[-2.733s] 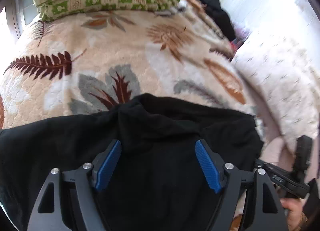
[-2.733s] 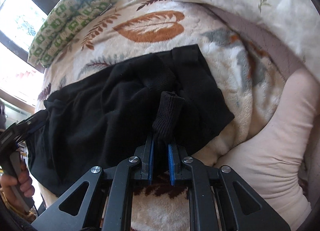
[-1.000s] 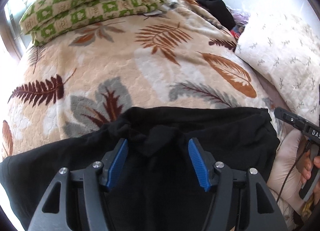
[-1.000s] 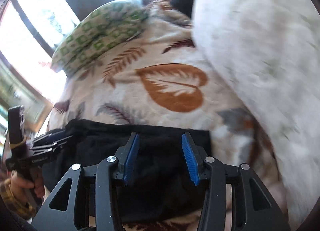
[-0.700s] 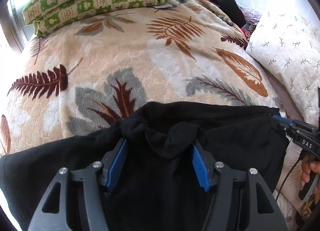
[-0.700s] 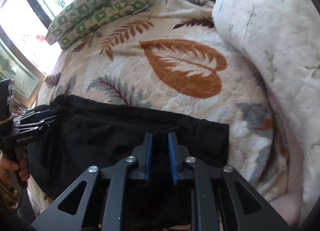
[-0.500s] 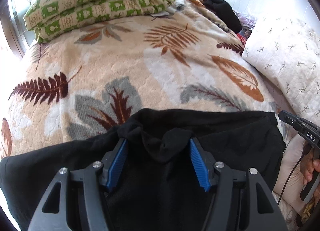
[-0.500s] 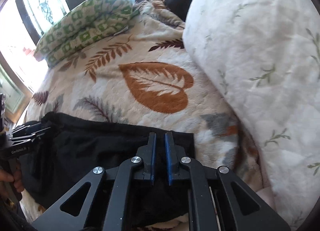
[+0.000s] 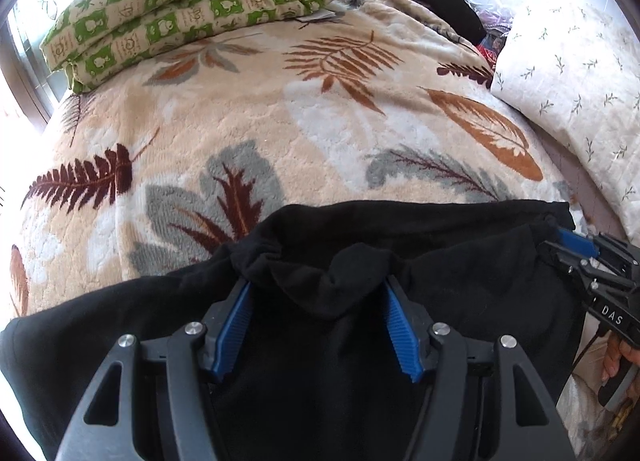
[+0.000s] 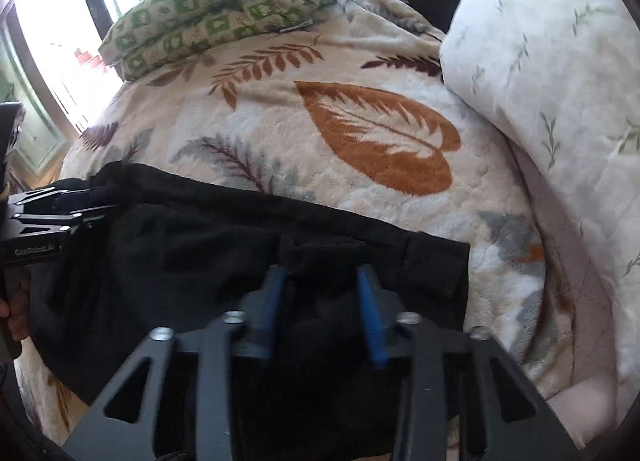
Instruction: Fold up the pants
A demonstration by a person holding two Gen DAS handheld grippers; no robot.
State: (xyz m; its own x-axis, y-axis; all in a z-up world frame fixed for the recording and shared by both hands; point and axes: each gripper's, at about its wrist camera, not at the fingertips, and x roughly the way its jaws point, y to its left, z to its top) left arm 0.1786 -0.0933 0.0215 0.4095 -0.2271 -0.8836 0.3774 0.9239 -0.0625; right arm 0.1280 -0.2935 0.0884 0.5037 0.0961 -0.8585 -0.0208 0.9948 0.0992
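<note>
Leaf-patterned bed point(image 9: 328, 129) under black pants point(image 9: 460, 273), lying folded near edge. Left claw point(image 9: 316, 313) wide around bunched fabric; right claw point(image 10: 322, 301) parted, empty. Best pinching all layers squarely before lifting.

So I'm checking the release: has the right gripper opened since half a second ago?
Yes. The right gripper has opened: its fingers, then nearly touching, now stand apart over the black pants, before the brown leaf.
</note>
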